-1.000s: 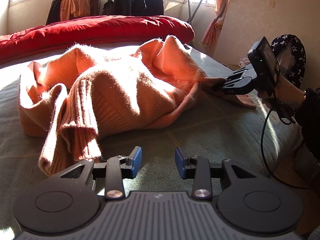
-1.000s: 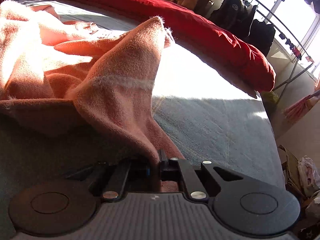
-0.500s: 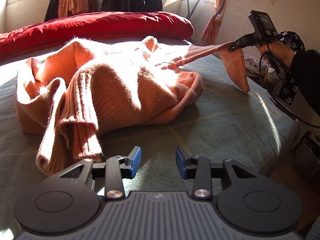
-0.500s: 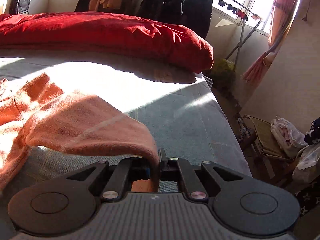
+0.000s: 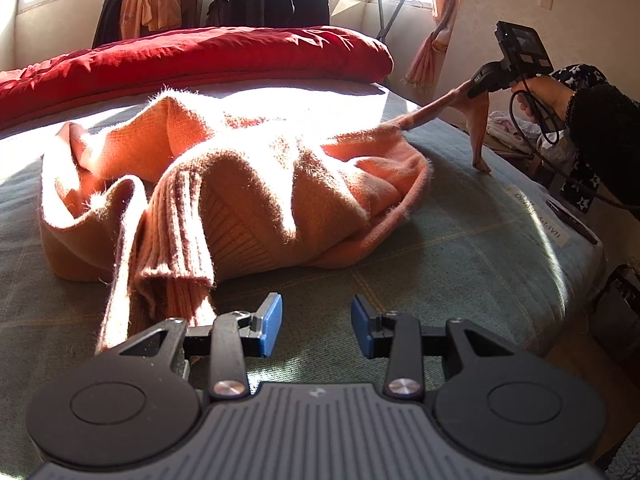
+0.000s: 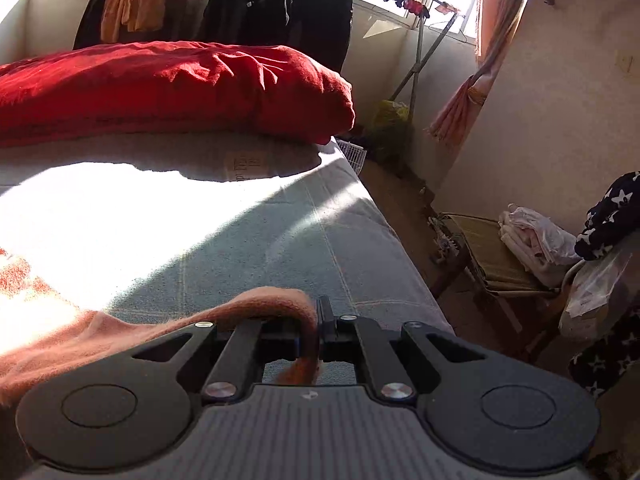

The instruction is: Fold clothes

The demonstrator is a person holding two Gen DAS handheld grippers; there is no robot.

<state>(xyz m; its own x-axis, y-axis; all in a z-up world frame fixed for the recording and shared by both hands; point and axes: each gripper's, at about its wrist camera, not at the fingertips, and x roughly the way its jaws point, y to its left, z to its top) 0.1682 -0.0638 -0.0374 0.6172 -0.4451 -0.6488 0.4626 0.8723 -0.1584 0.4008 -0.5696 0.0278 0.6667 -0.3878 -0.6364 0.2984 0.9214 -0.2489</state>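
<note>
An orange sweater (image 5: 240, 184) lies crumpled on the bed (image 5: 460, 264). The right hand-held gripper (image 6: 318, 334) pinches its sleeve, stretched far right. The left hand-held gripper (image 5: 316, 330), partly open and empty, hovers just near of the hem.

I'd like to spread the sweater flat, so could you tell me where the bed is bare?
Bare bed lies between the sweater and the near right edge, and between sweater and red duvet. The left is crowded with bunched sleeves.

We can't read the bed label (image 5: 541, 216), too small & skewed; sweater (image 6: 60, 340) cut off at left edge.
</note>
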